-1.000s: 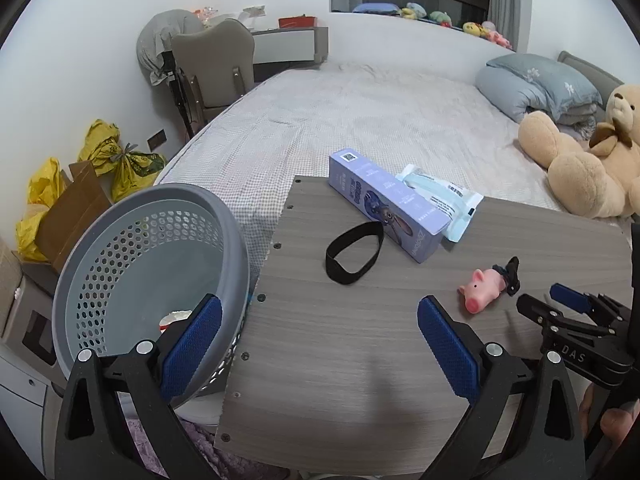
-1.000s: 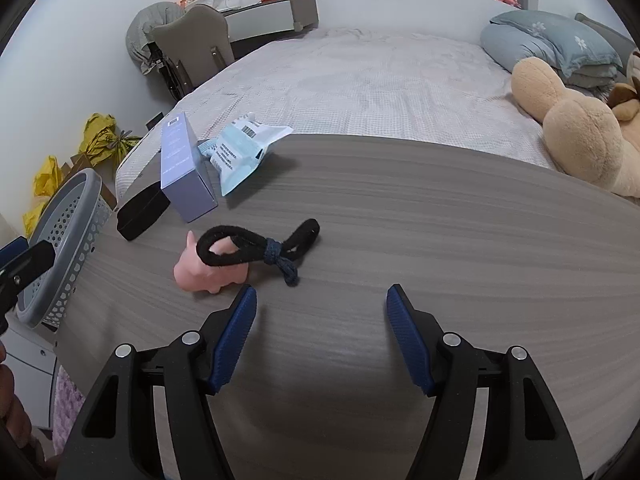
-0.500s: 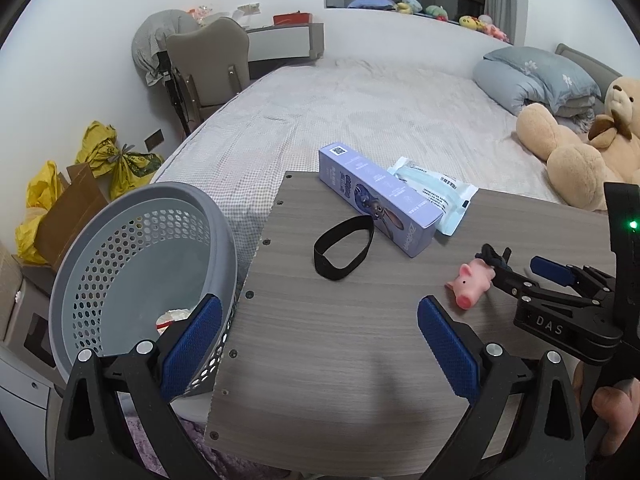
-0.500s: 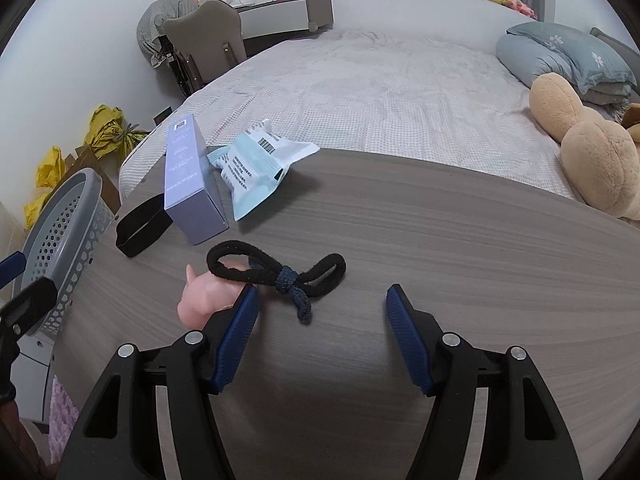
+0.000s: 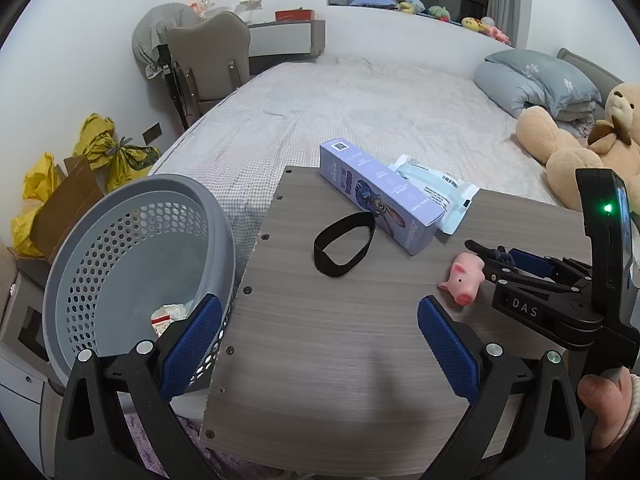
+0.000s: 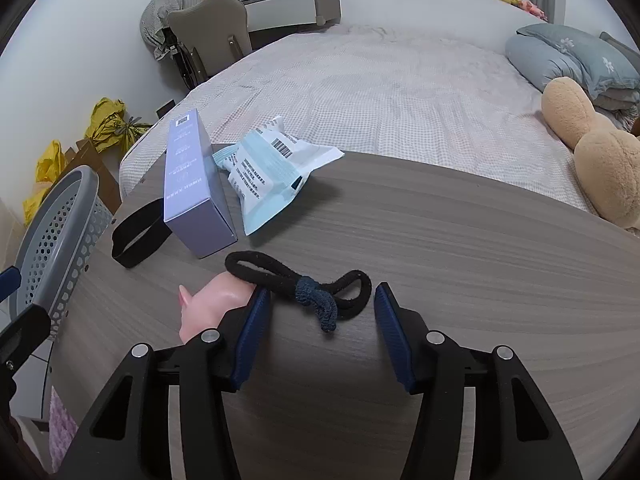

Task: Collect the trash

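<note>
Tabletop [image 6: 460, 240], one, bearing five loose items: one lilac carton [image 6: 196, 184], one pale blue packet [image 6: 268, 172], one black elastic band [image 5: 344, 246], one black hair tie [image 6: 296, 284] knotted in dark blue, one pink toy pig [image 5: 464, 276]. Beside the table: one grey perforated basket [image 5: 132, 248]. On the bed: one teddy bear [image 5: 580, 152], one folded grey-blue duvet [image 5: 532, 80]. By the wall: one chair [image 5: 208, 60], several yellow bags [image 5: 108, 148]; their exact count cannot be told

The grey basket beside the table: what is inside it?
In the grey basket, a little crumpled white and red rubbish lies at the bottom. The left claw finger covers part of the bottom, so more may be hidden there.
</note>
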The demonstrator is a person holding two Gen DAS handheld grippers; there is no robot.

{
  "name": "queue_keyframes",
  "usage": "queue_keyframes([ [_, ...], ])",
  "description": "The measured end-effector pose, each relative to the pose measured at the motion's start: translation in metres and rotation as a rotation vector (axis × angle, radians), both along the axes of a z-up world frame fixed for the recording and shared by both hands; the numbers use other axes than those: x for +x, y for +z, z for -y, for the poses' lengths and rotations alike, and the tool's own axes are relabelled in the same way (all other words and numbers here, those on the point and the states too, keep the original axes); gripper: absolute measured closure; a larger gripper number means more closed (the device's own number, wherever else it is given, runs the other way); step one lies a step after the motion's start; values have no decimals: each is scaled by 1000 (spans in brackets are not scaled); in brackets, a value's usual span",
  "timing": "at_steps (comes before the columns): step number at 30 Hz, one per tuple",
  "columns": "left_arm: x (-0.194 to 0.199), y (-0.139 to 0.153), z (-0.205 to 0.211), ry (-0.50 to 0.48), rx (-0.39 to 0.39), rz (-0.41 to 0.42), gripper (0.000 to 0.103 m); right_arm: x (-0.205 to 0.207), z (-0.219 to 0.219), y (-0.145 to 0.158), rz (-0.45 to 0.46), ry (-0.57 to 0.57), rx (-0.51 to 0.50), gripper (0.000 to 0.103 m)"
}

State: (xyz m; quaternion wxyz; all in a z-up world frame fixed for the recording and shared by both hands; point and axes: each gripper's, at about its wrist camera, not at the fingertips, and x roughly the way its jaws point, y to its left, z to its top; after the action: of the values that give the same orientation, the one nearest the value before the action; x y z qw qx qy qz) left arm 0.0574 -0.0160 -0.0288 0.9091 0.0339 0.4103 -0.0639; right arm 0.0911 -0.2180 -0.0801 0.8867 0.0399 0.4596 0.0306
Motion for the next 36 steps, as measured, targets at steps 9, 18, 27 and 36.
queue_keyframes([
  [9,1,-3,5,-10,-1,-4,7,2,-3,-1,-3,23,15,82],
  [18,1,-4,20,-32,9,4,7,-11,6,2,16,6,82,89],
  [27,8,-11,51,-117,-24,-16,7,-43,48,14,50,-102,167,91],
  [36,14,-25,79,-161,-8,-49,7,-64,76,11,52,-142,196,91],
])
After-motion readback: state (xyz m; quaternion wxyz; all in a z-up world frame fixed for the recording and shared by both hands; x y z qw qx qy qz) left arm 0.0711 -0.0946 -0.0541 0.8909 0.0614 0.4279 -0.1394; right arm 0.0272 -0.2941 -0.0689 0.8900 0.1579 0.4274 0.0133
